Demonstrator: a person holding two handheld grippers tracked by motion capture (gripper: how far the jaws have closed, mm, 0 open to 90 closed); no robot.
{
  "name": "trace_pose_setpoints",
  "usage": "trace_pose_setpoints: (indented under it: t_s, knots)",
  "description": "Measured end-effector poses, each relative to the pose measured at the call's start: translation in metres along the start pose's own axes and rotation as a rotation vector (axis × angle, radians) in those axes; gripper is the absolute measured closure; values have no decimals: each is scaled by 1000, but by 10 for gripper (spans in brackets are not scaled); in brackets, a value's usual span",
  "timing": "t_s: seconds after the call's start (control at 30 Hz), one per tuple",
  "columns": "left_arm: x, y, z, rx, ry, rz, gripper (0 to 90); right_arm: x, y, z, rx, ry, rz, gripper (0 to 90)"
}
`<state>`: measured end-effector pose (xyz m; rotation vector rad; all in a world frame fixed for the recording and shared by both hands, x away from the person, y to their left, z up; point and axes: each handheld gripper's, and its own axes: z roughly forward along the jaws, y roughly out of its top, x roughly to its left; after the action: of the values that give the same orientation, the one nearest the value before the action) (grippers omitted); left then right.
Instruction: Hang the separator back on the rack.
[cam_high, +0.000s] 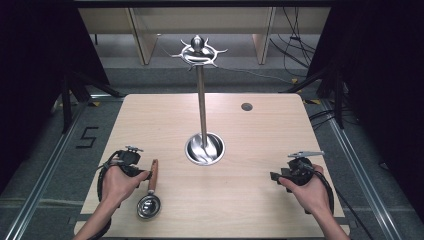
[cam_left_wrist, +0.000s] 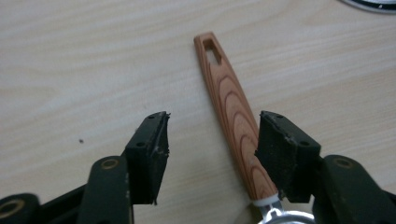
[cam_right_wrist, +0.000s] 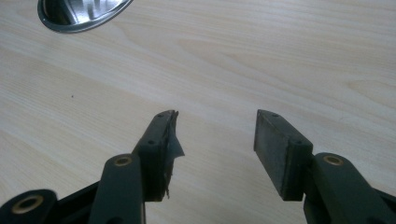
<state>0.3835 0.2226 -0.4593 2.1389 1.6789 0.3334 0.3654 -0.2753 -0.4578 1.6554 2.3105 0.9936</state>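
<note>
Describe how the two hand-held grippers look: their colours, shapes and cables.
The left hand-held gripper and right hand-held gripper are black, each with two blocky flat-faced jaws on arms with brass-coloured rivets. A pad edge on the right one looks frayed. Each carries a grey plate on top and trails a black cable. The forearms are bare, without sleeves.

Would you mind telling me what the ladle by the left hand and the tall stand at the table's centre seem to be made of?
The small ladle's handle looks like wood or wood-print plastic: reddish-brown, matte, with ringed grain and a slotted end. Its round bowl looks like polished metal, mirror-bright. The tall hook-topped stand also seems to be shiny steel, given its reflective pole and dished base.
</note>
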Motion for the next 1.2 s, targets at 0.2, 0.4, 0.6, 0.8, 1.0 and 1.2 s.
trace_pose_setpoints:
  t_s: [0.2, 0.4, 0.6, 0.8, 1.0, 1.2]
  knots:
    - [1, 0, 4, 49, -13, -49, 389, -4, 1, -1, -7, -6, 3, 496]
    - [3, 1, 9, 80, -6, -30, 372, -4, 1, -2, -13, -61, 16, 495]
    - [2, 0, 13, 128, -23, -43, 375, -3, 1, 0, -63, -71, -21, 491]
    - [1, 5, 8, 167, -32, -50, 412, -3, -1, 0, -47, -54, -20, 488]
    - [-9, 10, 14, 218, -41, -45, 440, -5, 1, 0, -26, -30, -21, 489]
    - [-19, 12, 20, 266, -49, -61, 486, -2, 1, 0, 3, -30, -2, 485]
